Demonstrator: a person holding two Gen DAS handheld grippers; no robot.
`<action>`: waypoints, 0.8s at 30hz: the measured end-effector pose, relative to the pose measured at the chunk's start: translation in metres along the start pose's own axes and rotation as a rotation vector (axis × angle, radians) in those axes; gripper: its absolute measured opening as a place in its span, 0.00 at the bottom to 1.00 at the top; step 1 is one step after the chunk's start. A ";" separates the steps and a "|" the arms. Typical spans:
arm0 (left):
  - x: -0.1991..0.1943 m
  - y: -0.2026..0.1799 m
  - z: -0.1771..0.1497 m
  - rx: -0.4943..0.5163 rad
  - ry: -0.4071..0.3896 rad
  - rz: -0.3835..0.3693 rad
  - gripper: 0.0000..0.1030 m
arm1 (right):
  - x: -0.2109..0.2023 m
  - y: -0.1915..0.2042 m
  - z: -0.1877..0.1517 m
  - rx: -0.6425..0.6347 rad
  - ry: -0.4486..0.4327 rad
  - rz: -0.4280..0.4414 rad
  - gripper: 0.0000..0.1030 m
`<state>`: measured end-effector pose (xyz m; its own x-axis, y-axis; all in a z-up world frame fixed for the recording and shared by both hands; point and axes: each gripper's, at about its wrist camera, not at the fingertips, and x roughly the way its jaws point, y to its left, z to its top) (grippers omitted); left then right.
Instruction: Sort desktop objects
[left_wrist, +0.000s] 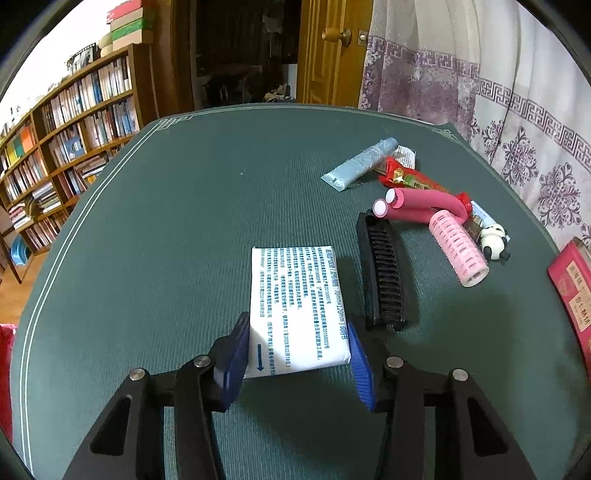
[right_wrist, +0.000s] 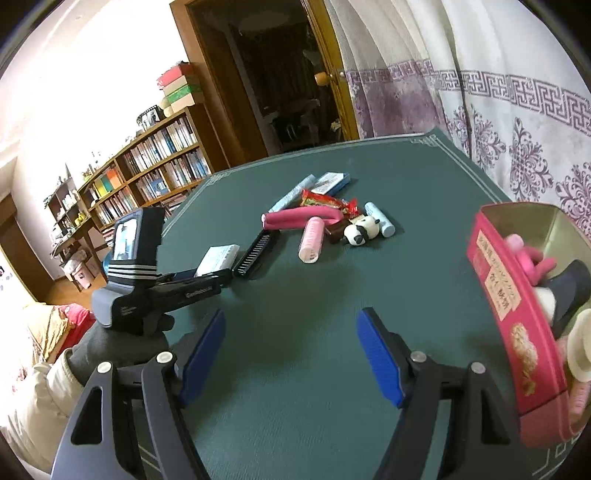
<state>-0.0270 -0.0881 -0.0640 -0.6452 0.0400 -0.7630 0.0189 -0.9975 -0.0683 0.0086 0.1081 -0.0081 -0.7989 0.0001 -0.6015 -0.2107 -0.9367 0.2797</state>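
My left gripper (left_wrist: 297, 354) has its blue pads on both sides of a white printed packet (left_wrist: 297, 306) lying on the green table mat (left_wrist: 184, 229); the pads touch its edges. The packet (right_wrist: 218, 260) and left gripper (right_wrist: 207, 280) also show in the right wrist view. My right gripper (right_wrist: 291, 354) is open and empty above the mat, left of a red tin (right_wrist: 517, 314) holding several items. A black comb (left_wrist: 384, 273), pink roller (left_wrist: 458, 249), pink foam curlers (left_wrist: 417, 205), panda toy (left_wrist: 495, 242), red snack wrapper (left_wrist: 413, 181) and blue tube (left_wrist: 364, 164) lie at right.
The red tin's edge (left_wrist: 570, 288) shows at the right in the left wrist view. A bookshelf (left_wrist: 66, 147) stands left of the table, a curtain (left_wrist: 517, 110) to the right, and a doorway (left_wrist: 243, 51) behind.
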 end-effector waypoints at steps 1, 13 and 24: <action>-0.002 0.001 -0.001 -0.005 -0.004 -0.002 0.49 | 0.003 -0.001 0.000 0.003 0.006 0.001 0.75; -0.017 0.008 -0.005 -0.020 -0.035 -0.061 0.49 | 0.036 -0.005 0.020 0.003 0.036 -0.029 0.75; -0.027 0.036 0.006 -0.059 -0.052 -0.051 0.49 | 0.104 -0.004 0.063 -0.016 0.122 -0.010 0.54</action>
<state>-0.0132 -0.1250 -0.0417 -0.6853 0.0863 -0.7231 0.0291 -0.9889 -0.1456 -0.1092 0.1341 -0.0247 -0.7220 -0.0326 -0.6911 -0.2082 -0.9423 0.2620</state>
